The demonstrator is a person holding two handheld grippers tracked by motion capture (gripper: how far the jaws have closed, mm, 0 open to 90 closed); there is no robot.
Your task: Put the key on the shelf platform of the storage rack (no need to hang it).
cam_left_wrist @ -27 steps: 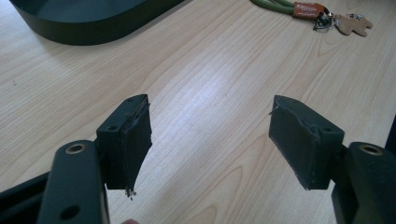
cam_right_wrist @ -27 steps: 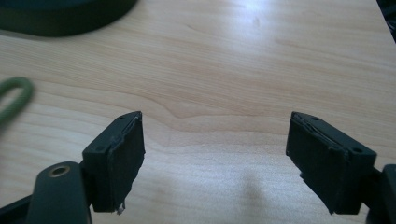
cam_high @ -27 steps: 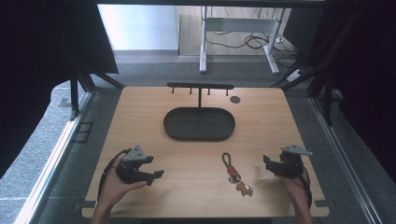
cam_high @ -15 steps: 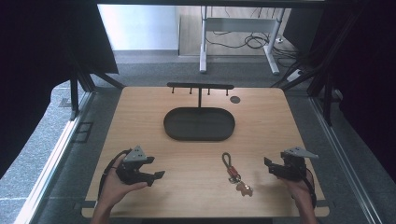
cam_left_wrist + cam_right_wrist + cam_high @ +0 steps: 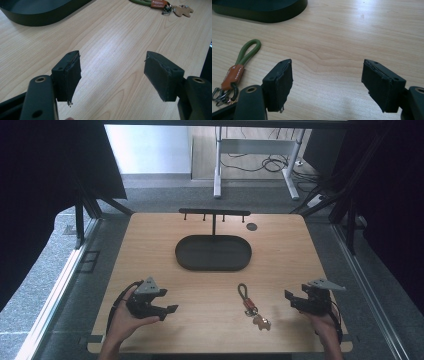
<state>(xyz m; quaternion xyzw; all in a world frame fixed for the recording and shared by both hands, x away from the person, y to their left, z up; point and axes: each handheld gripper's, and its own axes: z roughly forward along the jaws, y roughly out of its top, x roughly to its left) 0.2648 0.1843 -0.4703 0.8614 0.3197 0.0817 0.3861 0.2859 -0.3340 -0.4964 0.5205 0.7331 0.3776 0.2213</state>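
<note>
keyring (image 5: 252, 304) near front edge of table (image 5: 150, 245), right of middle | likely light, floppy; best pinched at leather tab or cord loop | left gripper (image 5: 159, 306) gaping, empty | right gripper (image 5: 292, 299) gaping, empty

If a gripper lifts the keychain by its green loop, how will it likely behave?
The keychain probably dangles: a soft cord loop, leather tab and loose rings with a charm are linked in a chain. It looks light. Pushed, it would likely bunch up or pivot rather than slide straight.

The black tray (image 5: 37, 12) is cut off by the top edge in both gripper views; the keyring's (image 5: 227, 82) keys run off the left edge.
</note>
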